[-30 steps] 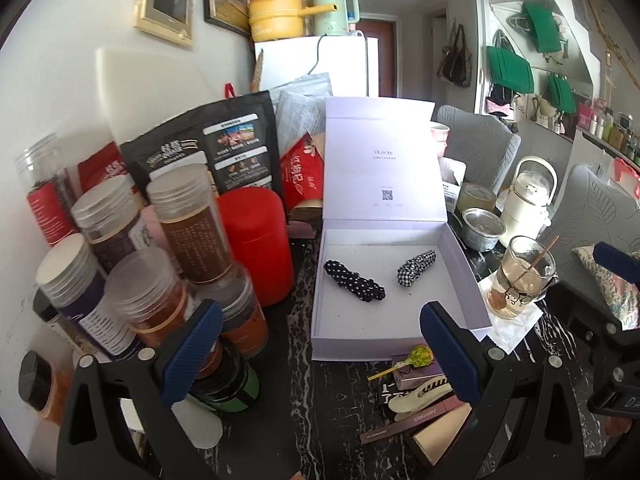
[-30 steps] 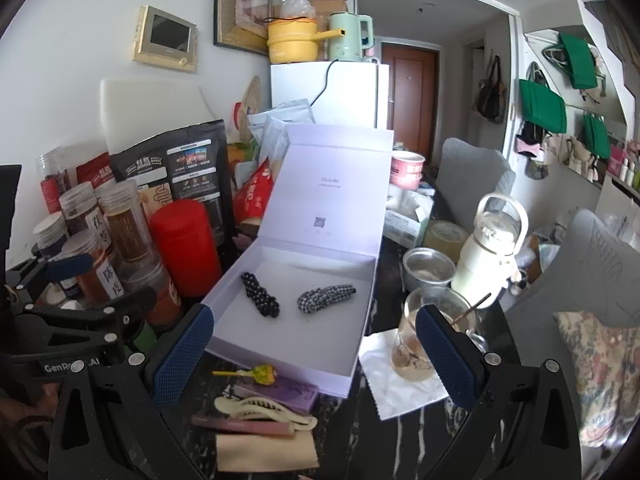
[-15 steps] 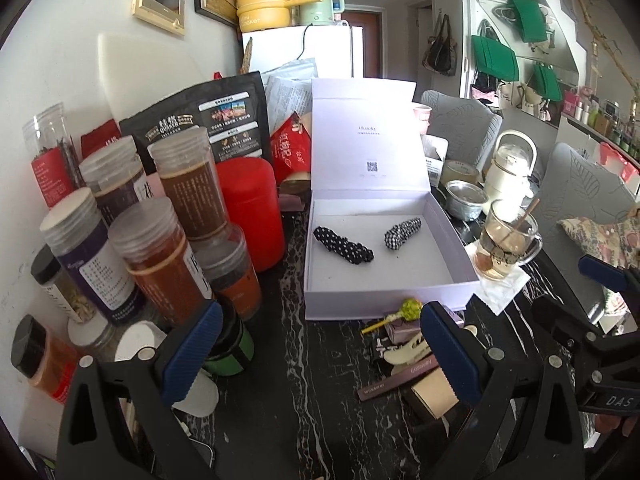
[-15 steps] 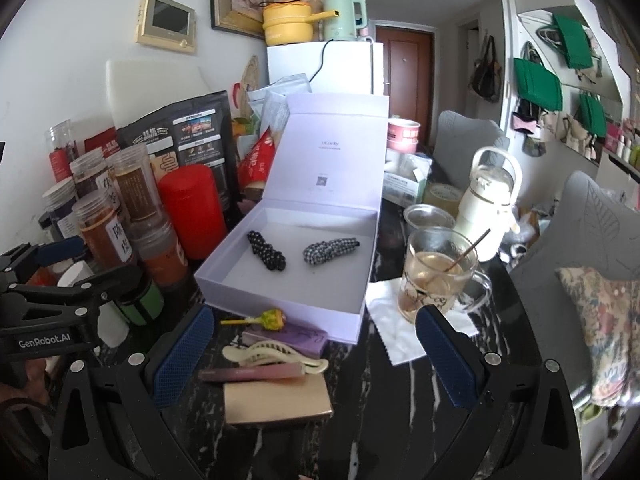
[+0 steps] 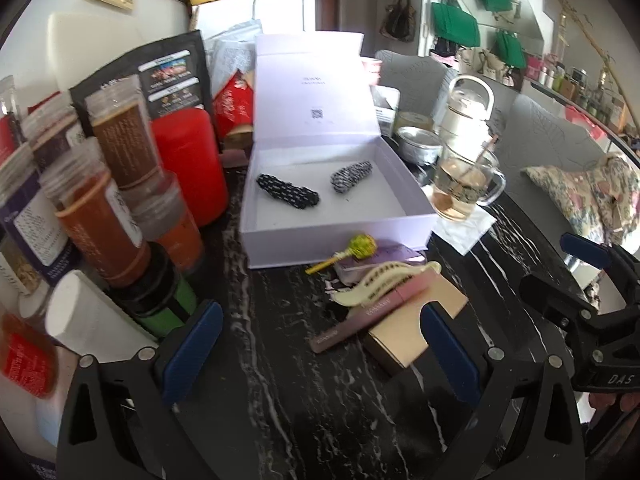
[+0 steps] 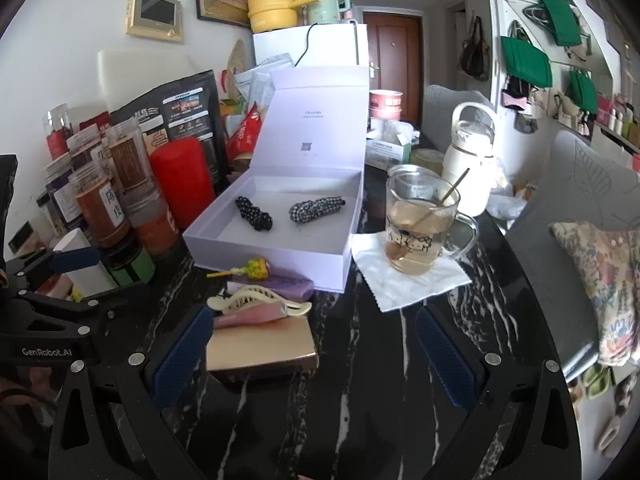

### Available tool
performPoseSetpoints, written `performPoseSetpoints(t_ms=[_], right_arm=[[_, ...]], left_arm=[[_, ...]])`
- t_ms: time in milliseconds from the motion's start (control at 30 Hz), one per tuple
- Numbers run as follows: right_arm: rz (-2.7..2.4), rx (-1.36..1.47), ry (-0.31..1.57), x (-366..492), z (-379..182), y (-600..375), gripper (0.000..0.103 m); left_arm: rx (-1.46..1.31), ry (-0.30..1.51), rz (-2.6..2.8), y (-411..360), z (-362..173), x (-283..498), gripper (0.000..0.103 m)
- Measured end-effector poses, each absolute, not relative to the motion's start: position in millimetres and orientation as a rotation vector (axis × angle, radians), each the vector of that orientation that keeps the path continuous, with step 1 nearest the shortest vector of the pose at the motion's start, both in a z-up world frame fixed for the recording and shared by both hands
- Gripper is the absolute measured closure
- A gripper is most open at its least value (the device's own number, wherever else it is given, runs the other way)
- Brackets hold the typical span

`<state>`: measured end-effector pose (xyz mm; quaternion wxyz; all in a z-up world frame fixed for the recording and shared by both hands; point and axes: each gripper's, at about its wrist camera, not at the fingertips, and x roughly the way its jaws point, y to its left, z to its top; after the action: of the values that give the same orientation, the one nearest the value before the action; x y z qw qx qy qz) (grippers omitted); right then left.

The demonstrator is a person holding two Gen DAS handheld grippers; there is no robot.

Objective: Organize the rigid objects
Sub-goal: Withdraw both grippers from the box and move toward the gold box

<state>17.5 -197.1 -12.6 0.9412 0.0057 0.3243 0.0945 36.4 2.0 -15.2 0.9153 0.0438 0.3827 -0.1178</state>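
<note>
Approach step: I hold both grippers, left [image 5: 320, 344] and right [image 6: 312, 348], spread and empty. The cream hair claw [image 6: 256, 300], seemingly atop a tube, lies before the open box [image 6: 280, 256]; next, a narrow pinch.

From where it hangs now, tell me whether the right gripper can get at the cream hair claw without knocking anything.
Probably yes. The right gripper is open, and the hair claw lies on top of the small pile in front of the box, nothing over it. The pink tube beneath it might shift.
</note>
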Motion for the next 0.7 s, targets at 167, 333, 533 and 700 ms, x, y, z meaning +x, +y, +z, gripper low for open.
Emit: performPoseSetpoints(t_ms=[167,333,533,700], right_arm=[[0.210,0.044,0.689,17.4,-27.8,-207.8,0.000],[0.212,0.066,0.729,19.4,-46.7,-222.5,0.000],[0.187,0.109,0.766,26.2,-62.4,-241.8,0.000],[0.176,0.136,0.780,31.5,-68.8,-251.8,0.000]], left_arm=[[0.092,0.800,-0.314,-12.0,-31.8,39.4,0.002],[0.100,0.798,-0.361,-27.8,-48.3,46.4,0.002],[0.106,0.830,-0.417,-42.1,-67.5,56.6,0.004],[0.139,0.838,-0.470,-53.8,-76.7,57.4,0.010]])
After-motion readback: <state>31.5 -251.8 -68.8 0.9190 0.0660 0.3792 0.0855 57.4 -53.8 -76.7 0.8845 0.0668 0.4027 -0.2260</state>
